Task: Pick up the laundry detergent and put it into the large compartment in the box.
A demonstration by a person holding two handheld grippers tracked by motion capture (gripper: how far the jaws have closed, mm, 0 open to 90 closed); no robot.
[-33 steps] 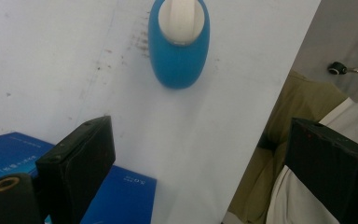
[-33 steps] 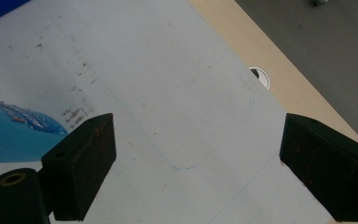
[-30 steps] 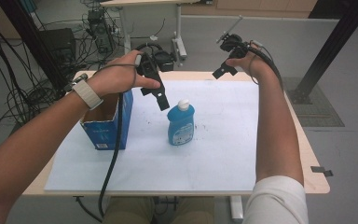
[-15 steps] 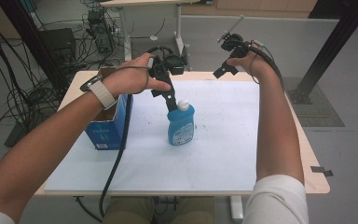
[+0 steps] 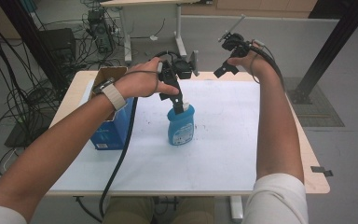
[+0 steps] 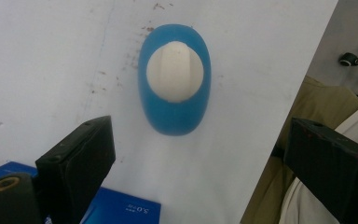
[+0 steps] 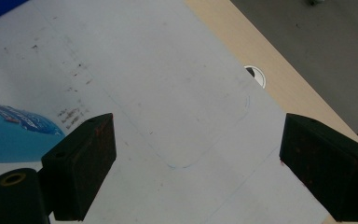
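Note:
A blue bottle [image 5: 181,127] with a white cap stands upright on the white sheet [image 5: 223,135], near the table's middle. My left gripper [image 5: 179,103] hangs just above it, jaws pointing down over the cap. In the left gripper view the bottle [image 6: 175,116] and its white cap [image 6: 175,70] show from above. They lie ahead of the left gripper [image 6: 203,140], which is open wide and holds nothing. My right gripper [image 5: 223,70] is raised over the table's back right edge. The right gripper [image 7: 196,140] is open over the bare sheet, with the bottle's label [image 7: 14,135] at its left.
A blue box [image 5: 109,133] with an open top stands left of the bottle, under my left forearm. The wooden table [image 5: 310,158] juts past the sheet on the right, with a round cable hole [image 7: 255,74] near its edge. Cables and desk legs crowd the floor behind.
My left gripper has swung right from beside the box and come down over the bottle's cap. The right gripper has stayed raised at the back right.

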